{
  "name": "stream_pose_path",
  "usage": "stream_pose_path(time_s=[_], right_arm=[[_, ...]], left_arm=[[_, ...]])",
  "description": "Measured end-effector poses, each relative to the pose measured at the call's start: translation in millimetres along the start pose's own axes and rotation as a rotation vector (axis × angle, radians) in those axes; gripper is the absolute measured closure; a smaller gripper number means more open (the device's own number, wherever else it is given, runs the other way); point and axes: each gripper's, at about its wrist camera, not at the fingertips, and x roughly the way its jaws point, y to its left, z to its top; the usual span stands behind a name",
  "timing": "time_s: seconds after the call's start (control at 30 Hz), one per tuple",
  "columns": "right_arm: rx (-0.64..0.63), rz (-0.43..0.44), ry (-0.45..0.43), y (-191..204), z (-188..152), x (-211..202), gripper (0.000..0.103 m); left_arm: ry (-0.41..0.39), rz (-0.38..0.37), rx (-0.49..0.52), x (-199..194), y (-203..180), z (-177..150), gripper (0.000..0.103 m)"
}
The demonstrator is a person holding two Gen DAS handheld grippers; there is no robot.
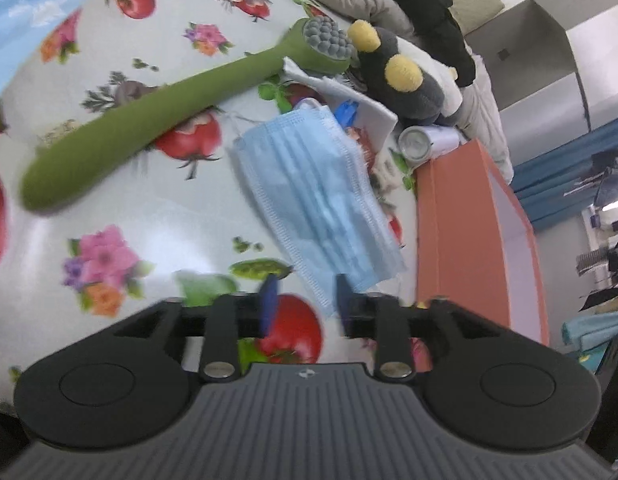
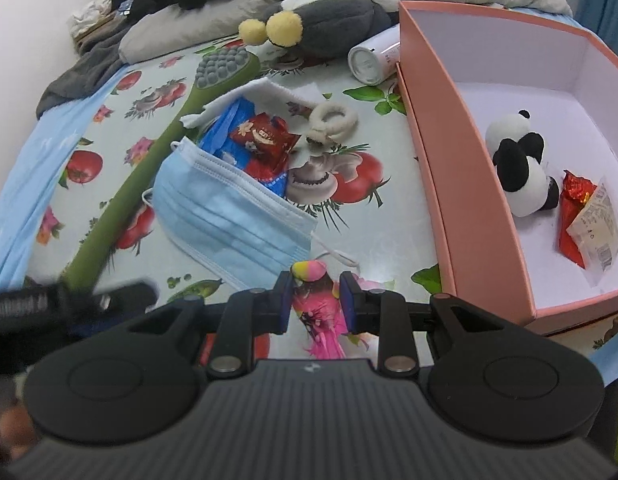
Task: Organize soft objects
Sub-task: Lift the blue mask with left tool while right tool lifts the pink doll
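Observation:
A blue face mask (image 1: pixel 317 196) lies on the fruit-print cloth, just ahead of my left gripper (image 1: pixel 303 304), which is open and empty; its near corner lies by the right finger. The mask (image 2: pixel 229 216) shows in the right wrist view too. My right gripper (image 2: pixel 315 300) is shut on a pink and yellow soft toy (image 2: pixel 315 296). A pink box (image 2: pixel 437 152) to the right holds a plush panda (image 2: pixel 521 168) and a red packet (image 2: pixel 577 216). A grey plush with yellow pompoms (image 2: pixel 329 20) lies at the back. A cream scrunchie (image 2: pixel 333 122) lies mid-table.
A long green massage brush (image 1: pixel 149 120) lies diagonally on the left. Snack packets (image 2: pixel 261 140) and a white cloth (image 2: pixel 265 92) sit behind the mask. A white bottle (image 2: pixel 373 60) lies by the box. Grey and black clothes (image 2: pixel 169 28) pile at the back.

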Motion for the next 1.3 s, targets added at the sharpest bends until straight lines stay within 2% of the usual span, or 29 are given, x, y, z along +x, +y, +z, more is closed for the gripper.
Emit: stream_pose_path(time_s=[0.07, 0.27, 0.37, 0.5, 0.6, 0.7, 0.77, 0.9, 0.97, 1.03, 1.17, 1.3], right_arm=[[-0.008, -0.006, -0.006, -3, 0, -1, 0.074], [-0.019, -0.015, 0.011, -11, -10, -1, 0.074], [-0.025, -0.019, 0.025, -15, -18, 0, 0.074], [-0.019, -0.007, 0.043, -18, -25, 1, 0.074], [-0.019, 0.000, 0.055, -19, -29, 3, 0.074], [-0.022, 0.006, 0.061, -20, -30, 6, 0.074], [-0.022, 0.010, 0.063, -20, -29, 8, 0.074], [-0.022, 0.011, 0.059, -22, -28, 10, 0.074], [-0.018, 0.014, 0.061, -23, -27, 10, 0.074], [-0.017, 0.013, 0.060, -23, -27, 10, 0.074], [-0.016, 0.014, 0.050, -24, -27, 7, 0.074], [-0.013, 0.016, 0.038, -22, -26, 2, 0.074]], left_arm=[[0.009, -0.001, -0.012, 10, -8, 6, 0.039], [0.059, 0.043, -0.053, 51, -33, 26, 0.020], [0.072, 0.111, -0.100, 70, -37, 32, 0.016], [0.095, 0.177, -0.182, 91, -33, 36, 0.016], [0.057, 0.218, -0.153, 93, -38, 39, 0.017], [0.042, 0.255, -0.141, 95, -39, 43, 0.025], [0.039, 0.276, -0.126, 96, -38, 45, 0.037], [0.037, 0.294, -0.101, 98, -37, 46, 0.051], [0.038, 0.304, -0.084, 100, -38, 47, 0.067], [0.048, 0.306, -0.080, 102, -38, 47, 0.079], [0.058, 0.291, -0.074, 97, -38, 45, 0.085], [0.054, 0.260, -0.022, 76, -42, 37, 0.087]])
